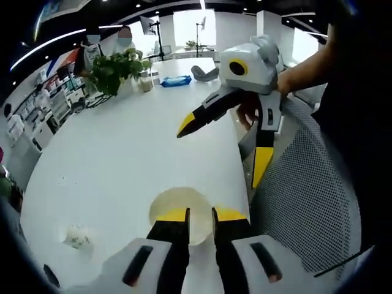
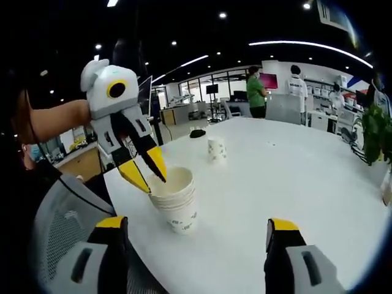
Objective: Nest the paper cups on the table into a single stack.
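Left tongs clamped on rim of white paper cup stack; right tongs spread open, empty. Steady stack, fetch lone patterned paper cup beyond stack on white worktop.

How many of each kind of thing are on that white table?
Stack of nested paper cups: 1
Single paper cup: 1
Potted plant: 1
Blue packet: 1
Grey object: 1
Small dark object: 1
Total: 6

Both grippers share one build: the left gripper and right gripper have white-grey housings, black fingers, yellow tips.
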`<state>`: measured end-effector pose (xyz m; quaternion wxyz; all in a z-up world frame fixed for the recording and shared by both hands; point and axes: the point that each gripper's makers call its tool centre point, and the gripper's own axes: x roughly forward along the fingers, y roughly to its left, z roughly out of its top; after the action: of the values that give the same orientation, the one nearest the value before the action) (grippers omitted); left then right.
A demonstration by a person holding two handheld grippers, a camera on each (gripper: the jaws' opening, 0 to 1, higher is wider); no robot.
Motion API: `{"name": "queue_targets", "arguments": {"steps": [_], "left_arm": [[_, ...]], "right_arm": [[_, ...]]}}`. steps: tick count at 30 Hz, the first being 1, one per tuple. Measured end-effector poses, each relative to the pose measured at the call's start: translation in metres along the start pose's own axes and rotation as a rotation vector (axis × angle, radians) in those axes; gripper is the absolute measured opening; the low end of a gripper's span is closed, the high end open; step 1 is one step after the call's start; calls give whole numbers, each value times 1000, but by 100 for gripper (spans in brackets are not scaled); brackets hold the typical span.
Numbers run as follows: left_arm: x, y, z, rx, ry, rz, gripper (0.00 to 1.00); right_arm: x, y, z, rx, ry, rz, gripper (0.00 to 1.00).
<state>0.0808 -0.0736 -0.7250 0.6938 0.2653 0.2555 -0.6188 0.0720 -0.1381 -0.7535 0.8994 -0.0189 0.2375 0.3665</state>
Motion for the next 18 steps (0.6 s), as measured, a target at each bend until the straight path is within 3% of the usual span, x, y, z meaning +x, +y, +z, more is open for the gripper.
{"name": "queue_targets", "arguments": {"steps": [5,18], "left_arm": [[-14,30,4,-58,-61,86,20],[-31,91,-10,-183,-114,245,42]], "right_arm": [[0,-1,1,2,-6,-2,95],[-1,-2,0,10,-3,-10,95]]}}
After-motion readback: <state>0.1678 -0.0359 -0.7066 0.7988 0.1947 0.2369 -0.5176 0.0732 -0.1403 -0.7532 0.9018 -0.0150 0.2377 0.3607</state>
